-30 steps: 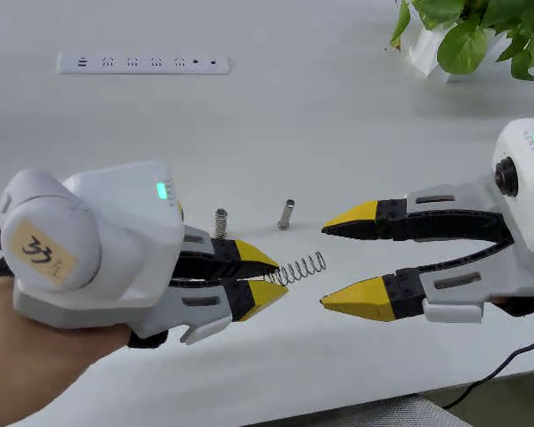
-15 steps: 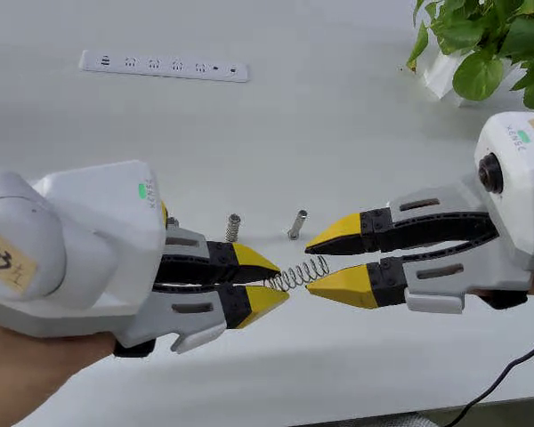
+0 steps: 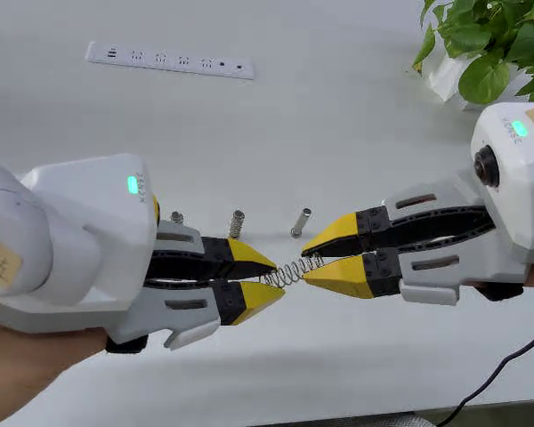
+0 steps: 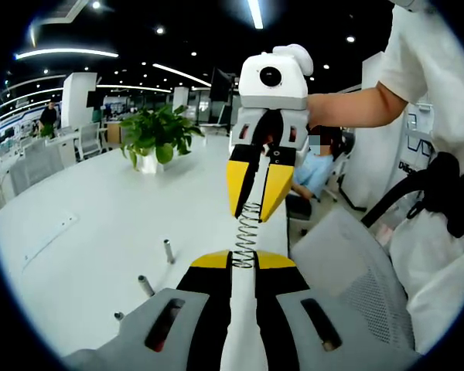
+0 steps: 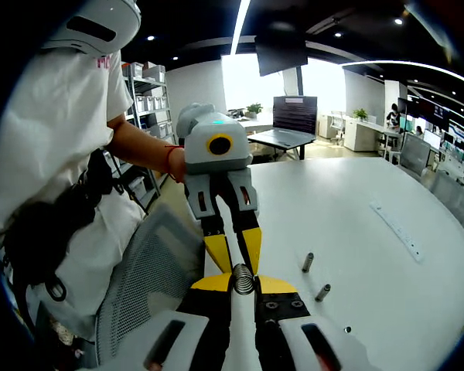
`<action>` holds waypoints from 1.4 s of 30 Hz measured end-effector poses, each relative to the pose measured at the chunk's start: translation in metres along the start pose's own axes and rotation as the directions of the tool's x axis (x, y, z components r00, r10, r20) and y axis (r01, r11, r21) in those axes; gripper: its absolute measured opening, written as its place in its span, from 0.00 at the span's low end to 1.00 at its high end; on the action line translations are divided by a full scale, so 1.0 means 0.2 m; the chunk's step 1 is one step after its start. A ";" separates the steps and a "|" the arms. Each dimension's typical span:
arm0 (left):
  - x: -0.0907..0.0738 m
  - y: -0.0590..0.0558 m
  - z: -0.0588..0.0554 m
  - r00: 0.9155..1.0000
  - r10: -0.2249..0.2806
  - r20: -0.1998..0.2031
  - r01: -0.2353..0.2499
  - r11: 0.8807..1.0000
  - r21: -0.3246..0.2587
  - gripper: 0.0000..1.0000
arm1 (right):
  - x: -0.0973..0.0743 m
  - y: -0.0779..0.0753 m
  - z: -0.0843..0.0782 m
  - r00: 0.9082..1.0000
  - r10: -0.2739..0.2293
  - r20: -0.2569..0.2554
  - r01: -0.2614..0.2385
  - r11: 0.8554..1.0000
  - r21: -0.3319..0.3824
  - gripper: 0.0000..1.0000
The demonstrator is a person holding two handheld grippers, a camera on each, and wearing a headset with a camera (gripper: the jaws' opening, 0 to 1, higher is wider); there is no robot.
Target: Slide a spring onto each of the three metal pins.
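1. My left gripper [image 3: 271, 277] reaches in from the left. Its jaws are clenched on the left end of the spring [image 3: 289, 270]. In the left gripper view the coil rises straight out from between my own jaw tips.
2. Beyond those jaws, three metal pins stand in a row on the white tabletop [image 3: 338, 133]. The short pin [image 3: 176, 218] sits near the left gripper's body and is too small for me to read. The coiled pin [image 3: 237, 223] is just past the left jaw tips and has a spring wound round it. The bare pin [image 3: 301, 222] leans, beyond the gap between both pairs of jaws.
3. The spring spans from one pair of jaw tips to the other and sits on none of the pins.
4. My right gripper [image 3: 308, 264] meets the left one tip to tip, its jaws pinched on the spring's right end.
5. A power strip [image 3: 169, 60] lies far beyond the left jaws. A potted plant [image 3: 489, 44] stands beyond the right gripper.
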State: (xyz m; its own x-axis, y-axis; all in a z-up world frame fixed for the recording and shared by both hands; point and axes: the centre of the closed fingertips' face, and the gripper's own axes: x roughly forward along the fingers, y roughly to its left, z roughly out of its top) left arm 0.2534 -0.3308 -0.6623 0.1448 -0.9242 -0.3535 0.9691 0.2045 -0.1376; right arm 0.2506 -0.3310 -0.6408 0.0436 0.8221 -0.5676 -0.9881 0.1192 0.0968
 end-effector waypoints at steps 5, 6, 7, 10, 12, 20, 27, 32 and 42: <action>0.00 0.00 -0.01 1.000 -0.002 0.001 0.002 1.000 0.001 0.06 | 0.02 0.01 0.01 1.000 0.010 -0.023 -0.010 1.000 -0.017 0.06; -0.01 0.00 -0.01 1.000 -0.003 0.001 0.003 1.000 0.001 0.06 | 0.02 0.01 0.01 1.000 0.012 -0.026 -0.012 1.000 -0.020 0.06; -0.01 0.00 -0.01 1.000 -0.005 0.001 0.005 1.000 -0.002 0.06 | 0.02 0.01 0.01 0.999 0.014 -0.031 -0.015 1.000 -0.023 0.06; -0.01 -0.01 -0.02 1.000 -0.007 0.001 0.007 1.000 -0.001 0.06 | 0.03 0.02 0.02 0.999 0.018 -0.050 -0.019 0.999 -0.032 0.06; 0.00 -0.01 -0.02 1.000 -0.010 -0.002 0.010 1.000 0.002 0.06 | 0.03 0.02 0.02 0.998 0.020 -0.063 -0.022 0.999 -0.038 0.06; 0.00 -0.02 -0.02 1.000 -0.018 -0.005 0.018 1.000 0.011 0.06 | 0.04 0.04 0.04 0.994 0.029 -0.104 -0.037 0.997 -0.074 0.06; 0.01 -0.02 -0.02 1.000 -0.021 -0.004 0.021 1.000 0.018 0.06 | 0.05 0.04 0.05 0.991 0.034 -0.132 -0.047 0.994 -0.096 0.06; 0.01 -0.03 -0.02 1.000 -0.023 0.001 0.023 1.000 0.015 0.06 | 0.05 0.06 0.05 0.988 0.038 -0.147 -0.054 0.992 -0.110 0.06; -0.01 -0.03 -0.01 1.000 -0.017 0.022 0.017 1.000 0.009 0.06 | 0.05 0.06 0.06 0.986 0.043 -0.161 -0.062 0.992 -0.114 0.06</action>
State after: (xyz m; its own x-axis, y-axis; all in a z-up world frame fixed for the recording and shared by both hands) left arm 0.2460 -0.3287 -0.6630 0.1324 -0.9344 -0.3306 0.9731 0.1859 -0.1357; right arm 0.2409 -0.3146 -0.6345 -0.0232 0.7259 -0.6874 -0.9993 0.0039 0.0378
